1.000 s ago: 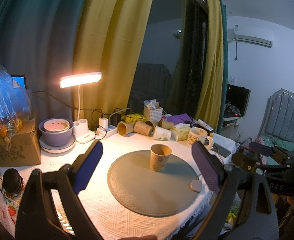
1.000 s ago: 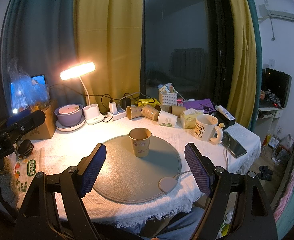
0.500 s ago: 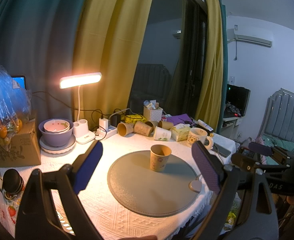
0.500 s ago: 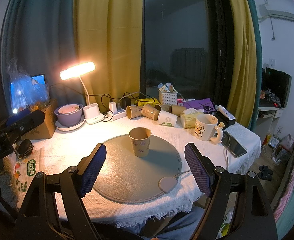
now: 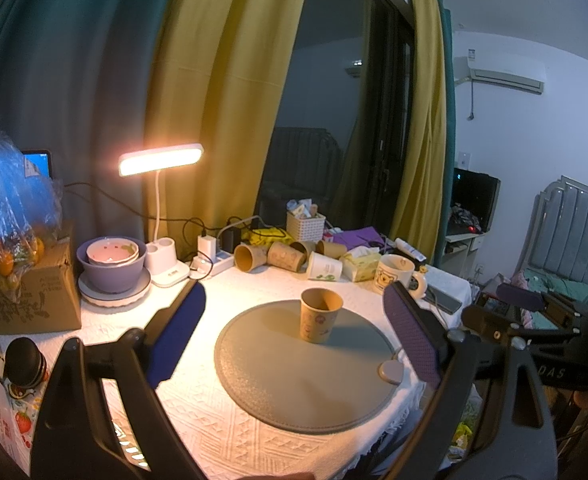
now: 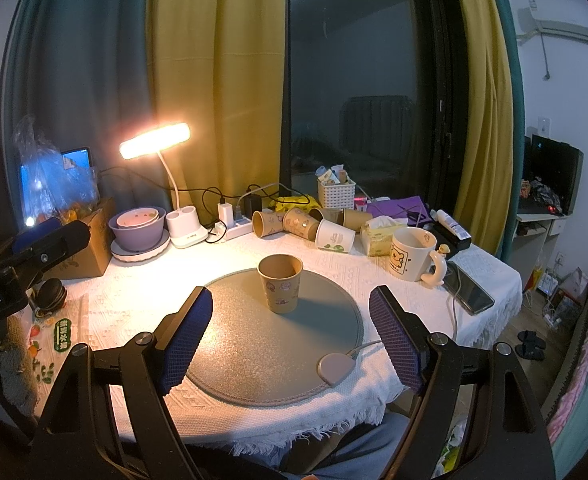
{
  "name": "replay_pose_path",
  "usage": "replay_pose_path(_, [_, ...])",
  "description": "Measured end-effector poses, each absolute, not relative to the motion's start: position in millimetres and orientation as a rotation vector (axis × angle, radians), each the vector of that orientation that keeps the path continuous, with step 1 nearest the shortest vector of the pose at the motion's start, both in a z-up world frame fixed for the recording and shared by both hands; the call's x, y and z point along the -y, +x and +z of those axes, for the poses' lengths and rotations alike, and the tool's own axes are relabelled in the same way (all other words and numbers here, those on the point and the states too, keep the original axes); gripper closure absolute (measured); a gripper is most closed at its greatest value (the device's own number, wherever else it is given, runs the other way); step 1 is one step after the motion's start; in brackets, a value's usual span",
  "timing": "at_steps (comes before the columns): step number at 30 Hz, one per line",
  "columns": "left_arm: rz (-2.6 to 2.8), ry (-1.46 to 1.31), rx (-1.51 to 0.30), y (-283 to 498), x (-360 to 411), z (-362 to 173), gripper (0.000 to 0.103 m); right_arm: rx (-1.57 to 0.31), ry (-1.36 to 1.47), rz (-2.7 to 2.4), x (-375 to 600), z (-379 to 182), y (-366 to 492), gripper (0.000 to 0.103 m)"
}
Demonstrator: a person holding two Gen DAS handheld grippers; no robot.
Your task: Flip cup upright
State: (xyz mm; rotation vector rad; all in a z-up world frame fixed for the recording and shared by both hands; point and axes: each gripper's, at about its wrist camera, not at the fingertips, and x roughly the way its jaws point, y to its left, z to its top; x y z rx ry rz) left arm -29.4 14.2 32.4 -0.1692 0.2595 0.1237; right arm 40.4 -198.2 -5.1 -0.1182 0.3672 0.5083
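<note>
Two grippers hang over a white table [image 6: 126,304], and both have their jaws wide apart with nothing in them. On the table lies a big round gray mat [image 6: 254,352]. The left gripper [image 5: 294,324] and the right gripper [image 6: 290,320] are both back from the mat's near side. Behind the mat a lamp [image 6: 154,146] shines, and a white mug [image 6: 412,254] stands to the right. The cup [image 6: 280,284] stands upright on the mat's far half, mouth up, well apart from both grippers.

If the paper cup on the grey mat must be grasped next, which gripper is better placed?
Right, slightly: paper cup stands upright, centred between the open right gripper; it sits farther from the left gripper.
</note>
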Motion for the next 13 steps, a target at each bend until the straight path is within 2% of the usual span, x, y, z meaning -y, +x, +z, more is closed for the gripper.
replay_pose_path(13, [0.096,-0.151,-0.237,-28.4,-2.8,31.7,0.012,-0.367,-0.118,0.508,197.8,-4.5,40.5,0.020])
